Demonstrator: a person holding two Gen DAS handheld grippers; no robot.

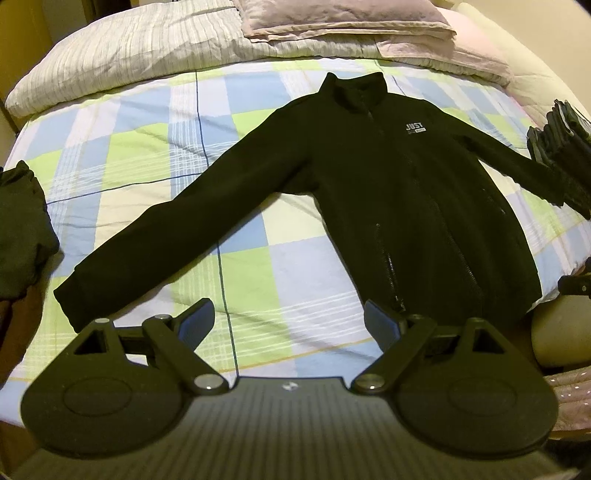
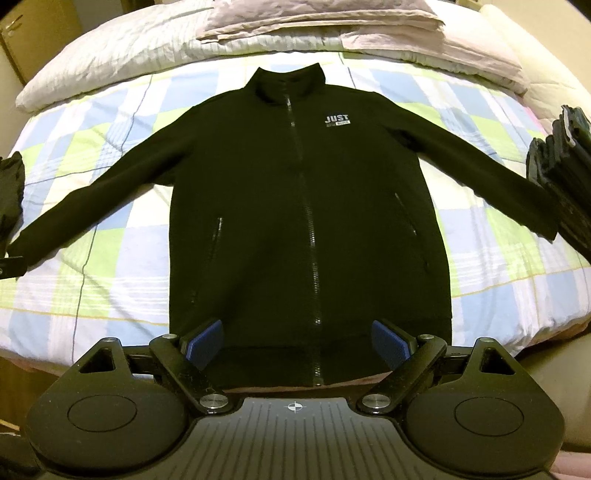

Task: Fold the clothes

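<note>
A black zip jacket (image 1: 413,206) with a white "JUST" logo lies flat, front up, on the checked bedsheet (image 1: 155,147), both sleeves spread out. It also shows in the right wrist view (image 2: 303,206). My left gripper (image 1: 290,325) is open and empty, above the sheet between the left sleeve cuff and the hem's left corner. My right gripper (image 2: 297,343) is open and empty, just above the middle of the jacket's hem, straddling the zip.
A pile of dark clothes (image 1: 22,229) lies at the bed's left edge. A stack of folded dark clothes (image 1: 565,155) sits at the right edge, touching the right cuff. Pillows and a folded pink blanket (image 1: 347,22) lie at the head of the bed.
</note>
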